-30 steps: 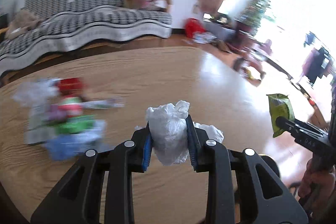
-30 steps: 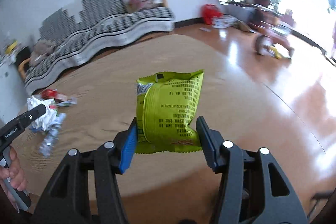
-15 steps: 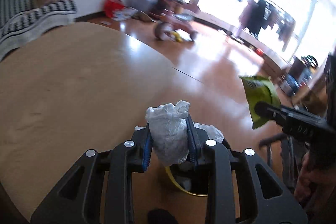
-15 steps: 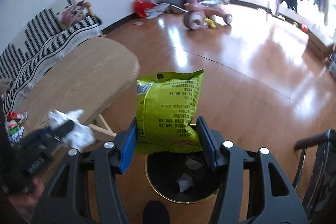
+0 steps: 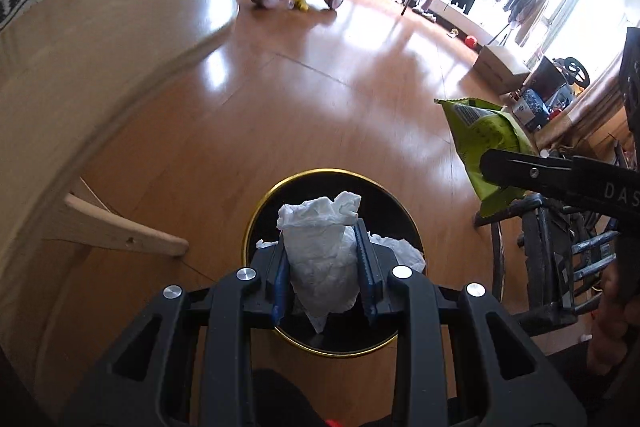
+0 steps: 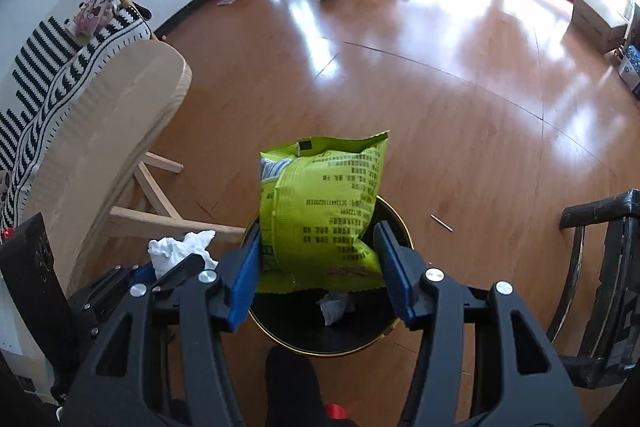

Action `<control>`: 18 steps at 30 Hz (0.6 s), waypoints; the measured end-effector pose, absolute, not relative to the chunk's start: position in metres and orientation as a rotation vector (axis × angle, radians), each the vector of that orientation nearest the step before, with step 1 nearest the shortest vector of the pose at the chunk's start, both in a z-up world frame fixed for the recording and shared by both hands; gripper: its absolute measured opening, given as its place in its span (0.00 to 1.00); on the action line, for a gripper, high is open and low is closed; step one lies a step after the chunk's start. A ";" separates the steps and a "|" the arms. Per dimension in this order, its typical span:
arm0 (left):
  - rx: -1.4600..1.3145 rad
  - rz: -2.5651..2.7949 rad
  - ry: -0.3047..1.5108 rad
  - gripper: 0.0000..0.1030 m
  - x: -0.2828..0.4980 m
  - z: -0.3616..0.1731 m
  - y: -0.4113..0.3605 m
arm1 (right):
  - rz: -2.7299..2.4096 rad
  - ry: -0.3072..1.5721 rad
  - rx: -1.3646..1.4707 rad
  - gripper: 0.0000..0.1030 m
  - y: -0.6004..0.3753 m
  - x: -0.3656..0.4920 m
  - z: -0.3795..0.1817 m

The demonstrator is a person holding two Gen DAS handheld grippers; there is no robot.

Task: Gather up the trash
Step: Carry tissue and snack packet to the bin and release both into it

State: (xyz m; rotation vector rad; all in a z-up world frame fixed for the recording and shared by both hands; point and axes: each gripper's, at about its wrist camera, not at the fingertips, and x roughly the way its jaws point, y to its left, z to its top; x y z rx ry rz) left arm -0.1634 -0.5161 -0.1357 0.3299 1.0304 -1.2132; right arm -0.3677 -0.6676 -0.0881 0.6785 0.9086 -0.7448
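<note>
Left wrist view, left to right: wooden table [image 5: 100,39] fills the upper left. At lower centre, the left gripper [image 5: 325,267] pinches a crumpled white tissue [image 5: 322,255] directly above the black gold-rimmed bin [image 5: 256,223]. Right wrist view: at centre, the right gripper [image 6: 318,267] clamps a green snack bag [image 6: 320,211] over the same bin [image 6: 394,327]; crumpled paper [image 6: 335,309] lies inside.
</note>
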 end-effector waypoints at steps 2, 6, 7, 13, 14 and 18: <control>0.339 -1.216 1.031 0.27 -0.165 -0.138 -0.519 | -0.731 0.914 0.707 0.53 -0.668 -0.360 -0.090; 0.341 -1.216 1.039 0.28 -0.165 -0.137 -0.521 | -0.715 0.922 0.698 0.53 -0.667 -0.350 -0.088; 0.339 -1.217 1.043 0.28 -0.163 -0.135 -0.518 | -0.713 0.926 0.693 0.53 -0.666 -0.349 -0.089; 0.353 -1.237 1.049 0.28 -0.162 -0.137 -0.525 | -0.722 0.926 0.693 0.53 -0.668 -0.353 -0.090; 0.354 -1.242 1.049 0.28 -0.162 -0.137 -0.526 | -0.723 0.926 0.694 0.53 -0.668 -0.352 -0.090; 0.374 -1.255 1.044 0.57 -0.166 -0.139 -0.530 | -0.722 0.927 0.691 0.53 -0.667 -0.351 -0.090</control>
